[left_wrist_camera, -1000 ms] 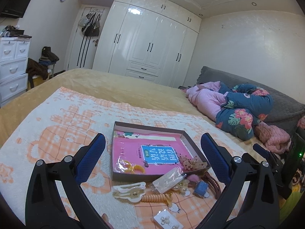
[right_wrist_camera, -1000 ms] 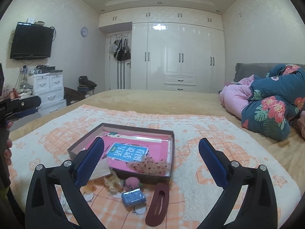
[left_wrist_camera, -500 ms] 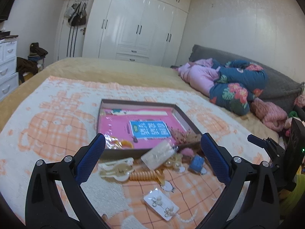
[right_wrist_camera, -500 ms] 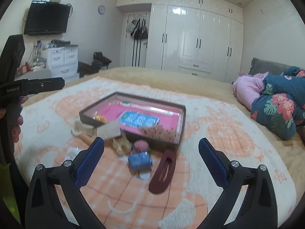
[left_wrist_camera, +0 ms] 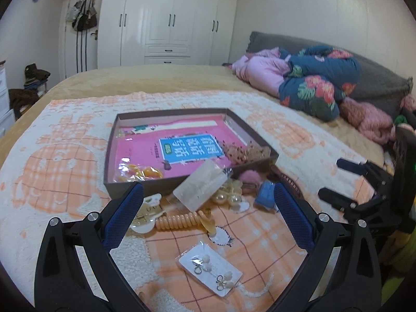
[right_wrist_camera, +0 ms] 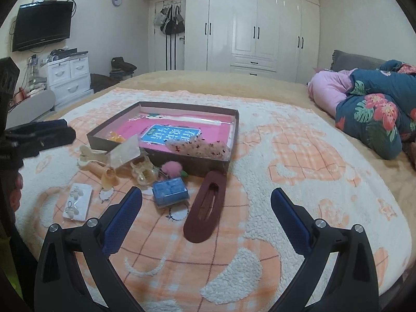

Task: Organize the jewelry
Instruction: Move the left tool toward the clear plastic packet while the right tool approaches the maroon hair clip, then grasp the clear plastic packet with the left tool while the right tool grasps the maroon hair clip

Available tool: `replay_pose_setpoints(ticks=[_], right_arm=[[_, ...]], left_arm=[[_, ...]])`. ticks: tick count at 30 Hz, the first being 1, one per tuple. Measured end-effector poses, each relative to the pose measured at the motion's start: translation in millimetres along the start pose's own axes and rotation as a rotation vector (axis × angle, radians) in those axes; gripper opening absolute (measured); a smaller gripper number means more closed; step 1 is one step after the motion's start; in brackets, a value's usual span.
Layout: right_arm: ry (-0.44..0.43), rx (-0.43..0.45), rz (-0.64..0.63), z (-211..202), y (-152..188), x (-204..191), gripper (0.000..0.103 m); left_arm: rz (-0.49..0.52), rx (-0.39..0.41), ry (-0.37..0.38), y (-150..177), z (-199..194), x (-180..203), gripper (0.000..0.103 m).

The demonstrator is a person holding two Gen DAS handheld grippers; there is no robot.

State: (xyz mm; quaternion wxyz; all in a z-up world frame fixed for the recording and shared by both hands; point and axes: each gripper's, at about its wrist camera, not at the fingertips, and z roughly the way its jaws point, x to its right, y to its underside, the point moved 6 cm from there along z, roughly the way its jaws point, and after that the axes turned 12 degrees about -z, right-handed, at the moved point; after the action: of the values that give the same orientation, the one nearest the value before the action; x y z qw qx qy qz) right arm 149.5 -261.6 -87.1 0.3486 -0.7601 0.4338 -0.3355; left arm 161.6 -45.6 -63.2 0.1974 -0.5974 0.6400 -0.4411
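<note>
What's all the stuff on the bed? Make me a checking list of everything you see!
Surface: orange and white blanket spread over the bed.
Job's things: shallow box with a pink book lying inside; earring card, orange coil hair tie, dark red hair clip, blue packet, pink pompom on the blanket in front of it.
Clutter: bundled quilts at the bed's far side.
Grippers: left gripper open, holding nothing; right gripper open, holding nothing.
Cables: wires beside the wall TV.
Surroundings: white wardrobe, drawer unit.

both grippers (left_wrist_camera: 205, 213) nearer the clutter
</note>
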Motion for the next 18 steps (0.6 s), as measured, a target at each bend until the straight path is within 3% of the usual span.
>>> replay_pose_setpoints(ticks=[9, 18], right_arm=[[-0.001, -0.033, -0.001, 11, 5, 2, 0.097], [-0.014, -0.069, 0.029, 23, 11, 5, 0.096]], left_arm=[[0.087, -0.072, -0.015, 9, 30, 6, 0.091], [0.157, -0.170, -0.020, 8, 58, -6, 0.072]])
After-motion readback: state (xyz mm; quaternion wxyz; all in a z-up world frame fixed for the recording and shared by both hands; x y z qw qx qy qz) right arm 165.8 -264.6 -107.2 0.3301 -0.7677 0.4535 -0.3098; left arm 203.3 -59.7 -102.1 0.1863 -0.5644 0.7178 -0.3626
